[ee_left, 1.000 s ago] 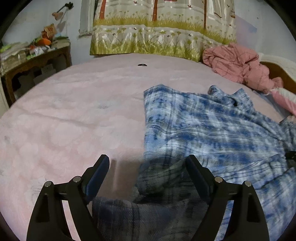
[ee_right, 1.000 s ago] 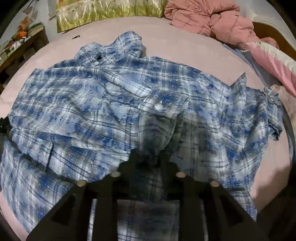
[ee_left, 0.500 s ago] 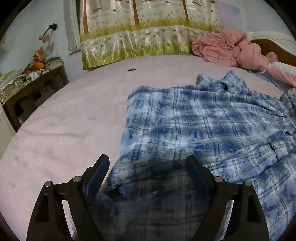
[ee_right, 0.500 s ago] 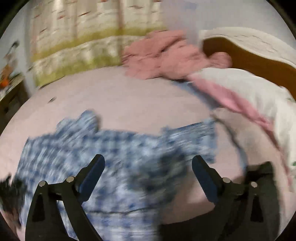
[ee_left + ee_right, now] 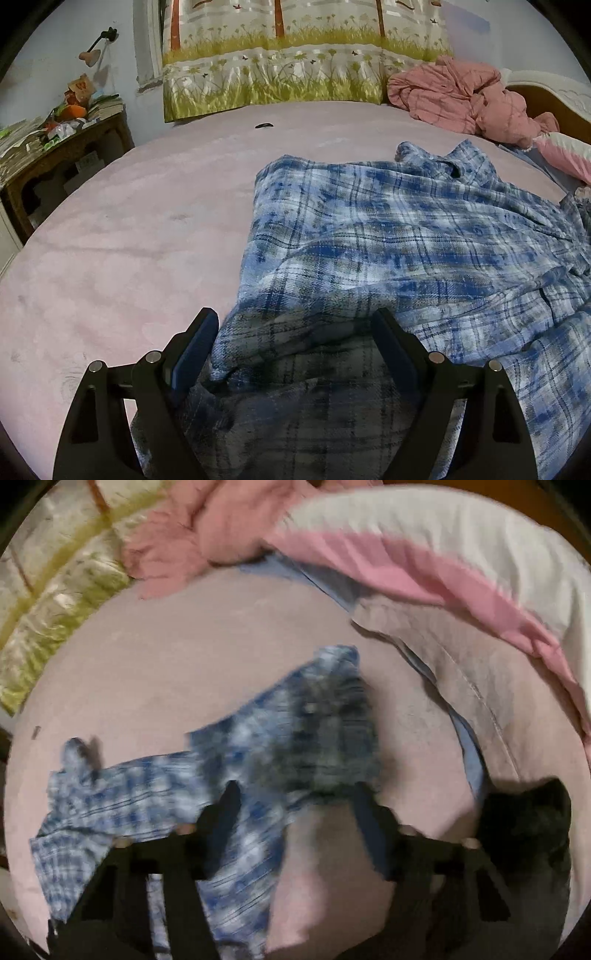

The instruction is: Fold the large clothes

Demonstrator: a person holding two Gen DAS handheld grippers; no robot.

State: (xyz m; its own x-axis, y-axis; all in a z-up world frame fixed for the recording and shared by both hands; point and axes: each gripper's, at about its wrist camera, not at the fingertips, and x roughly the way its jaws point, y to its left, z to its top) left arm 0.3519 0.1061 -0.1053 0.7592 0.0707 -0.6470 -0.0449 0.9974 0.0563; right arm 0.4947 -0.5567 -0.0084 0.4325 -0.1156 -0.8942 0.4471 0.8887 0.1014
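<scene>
Left wrist view
Left gripper (image 5: 295, 328): jaws spread wide, tilted down over the near edge of the shirt; the pads press on nothing.
Plaid shirt (image 5: 406, 251): blue and white, lying rumpled on the pink bedspread (image 5: 129, 240); a folded-over bunch of it sits between the two fingers and the rest spreads ahead and to the right of the tool.
Collar (image 5: 454, 162): at the far end of the shirt, ahead and right.
Farther ahead: a small dark object (image 5: 264, 126) on the bedspread, then a grass-print curtain (image 5: 295, 74).
Far right: a crumpled pink garment (image 5: 461, 96).
Far left: a cluttered wooden side table (image 5: 66, 147).

Right wrist view (blurred)
Right gripper (image 5: 295, 797): jaws closing, partly apart; a sleeve of the shirt (image 5: 314, 720) lies between and just ahead of the fingers; I cannot tell whether the pads touch it.
Shirt body: trails down and to the left of the tool.
Ahead and right: a pink and white pillow (image 5: 443, 554).
Beside the right finger: something black (image 5: 524, 830), too blurred to identify.
</scene>
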